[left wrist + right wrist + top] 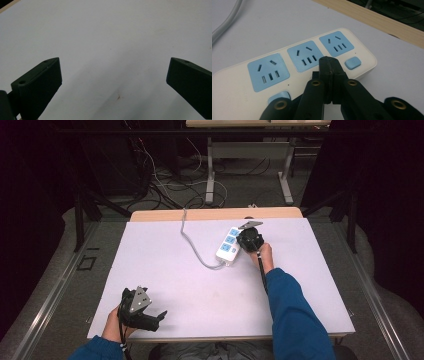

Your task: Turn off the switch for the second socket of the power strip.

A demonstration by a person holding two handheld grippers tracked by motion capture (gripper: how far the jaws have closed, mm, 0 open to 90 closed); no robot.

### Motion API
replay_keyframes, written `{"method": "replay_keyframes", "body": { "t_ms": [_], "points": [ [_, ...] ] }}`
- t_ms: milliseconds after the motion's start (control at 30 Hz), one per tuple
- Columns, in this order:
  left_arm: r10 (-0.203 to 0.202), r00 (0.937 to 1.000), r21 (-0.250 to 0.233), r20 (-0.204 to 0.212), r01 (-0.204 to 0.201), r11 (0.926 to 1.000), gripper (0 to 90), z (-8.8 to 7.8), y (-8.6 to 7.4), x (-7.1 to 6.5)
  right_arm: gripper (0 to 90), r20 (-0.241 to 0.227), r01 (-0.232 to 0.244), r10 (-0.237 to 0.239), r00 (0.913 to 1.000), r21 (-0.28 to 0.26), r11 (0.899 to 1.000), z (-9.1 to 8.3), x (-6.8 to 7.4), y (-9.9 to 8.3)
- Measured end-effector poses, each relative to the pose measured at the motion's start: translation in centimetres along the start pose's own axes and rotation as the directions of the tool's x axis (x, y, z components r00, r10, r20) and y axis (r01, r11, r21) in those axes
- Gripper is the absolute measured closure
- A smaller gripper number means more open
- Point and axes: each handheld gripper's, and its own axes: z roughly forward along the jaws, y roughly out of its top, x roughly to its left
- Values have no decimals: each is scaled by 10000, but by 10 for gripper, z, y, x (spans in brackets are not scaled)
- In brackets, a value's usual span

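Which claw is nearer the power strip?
Right. The right claw sits at the power strip, jaws shut over its top face; the left claw is open near the table's front edge, far off.

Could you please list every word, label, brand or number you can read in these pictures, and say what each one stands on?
None can be read.
Power strip: blue socket faces and blue buttons carry no print; a faint embossed mark near its left end is too blurred to read.
Right gripper and left gripper: plain black jaws, no lettering.
Table sheet: blank.
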Motion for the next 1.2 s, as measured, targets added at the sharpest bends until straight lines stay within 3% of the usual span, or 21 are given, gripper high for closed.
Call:
{"method": "replay_keyframes", "body": {
  "t_ms": [1200],
  "points": [
    [-5, 10000, 14, 46, 5, 10000, 2, 0, 0, 0, 900, -166, 52, -51, 9998, 46, 10000, -3, 2, 4]
  ]
}}
